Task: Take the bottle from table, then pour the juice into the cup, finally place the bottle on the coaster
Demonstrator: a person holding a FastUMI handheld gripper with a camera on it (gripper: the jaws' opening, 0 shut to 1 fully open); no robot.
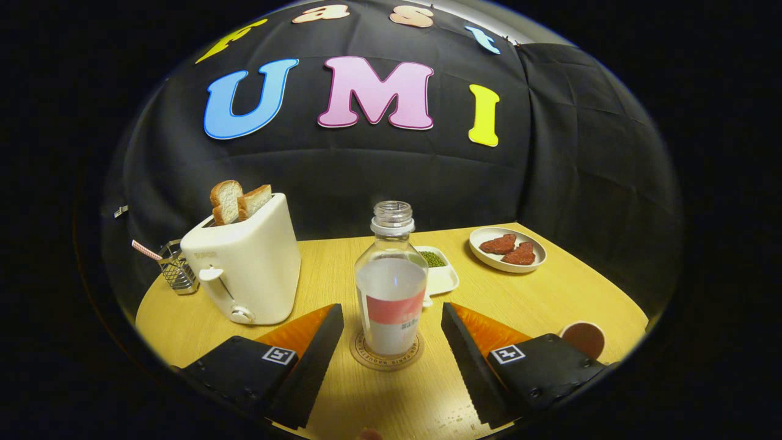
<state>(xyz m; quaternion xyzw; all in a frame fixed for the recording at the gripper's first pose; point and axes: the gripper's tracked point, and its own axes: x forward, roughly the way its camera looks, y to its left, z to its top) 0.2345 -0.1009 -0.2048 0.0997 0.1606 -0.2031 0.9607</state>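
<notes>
**Bottle upright on the coaster, claw open around it**

The claw (pixel 391 342) is spread wide at the bottom of the frame, its two fingers (pixel 317 360) standing to either side of the bottle (pixel 391 287) with a clear gap on each side; neither finger touches it.

The bottle stands upright in the lower centre of the frame, on a round coaster (pixel 386 355) whose edge shows around its base. It is clear plastic, uncapped, with a label band around its lower body.

The cup (pixel 583 338) sits at the lower right of the frame, just beyond the right finger and partly hidden by it; its inside looks dark brown.

On the wooden table (pixel 550 293), a cream toaster (pixel 247 266) stands at centre left with two slices of bread (pixel 239 201) sticking up from its slots. Further left is a small wire basket (pixel 177 269) holding a striped straw (pixel 145 250). Behind the bottle, a small white dish (pixel 441 276) carries something green at its far end. At centre right, a round plate (pixel 508 249) holds two reddish-brown pieces.

A few small droplets or specks (pixel 455 420) mark the table near the bottom of the frame, between the fingers.
</notes>
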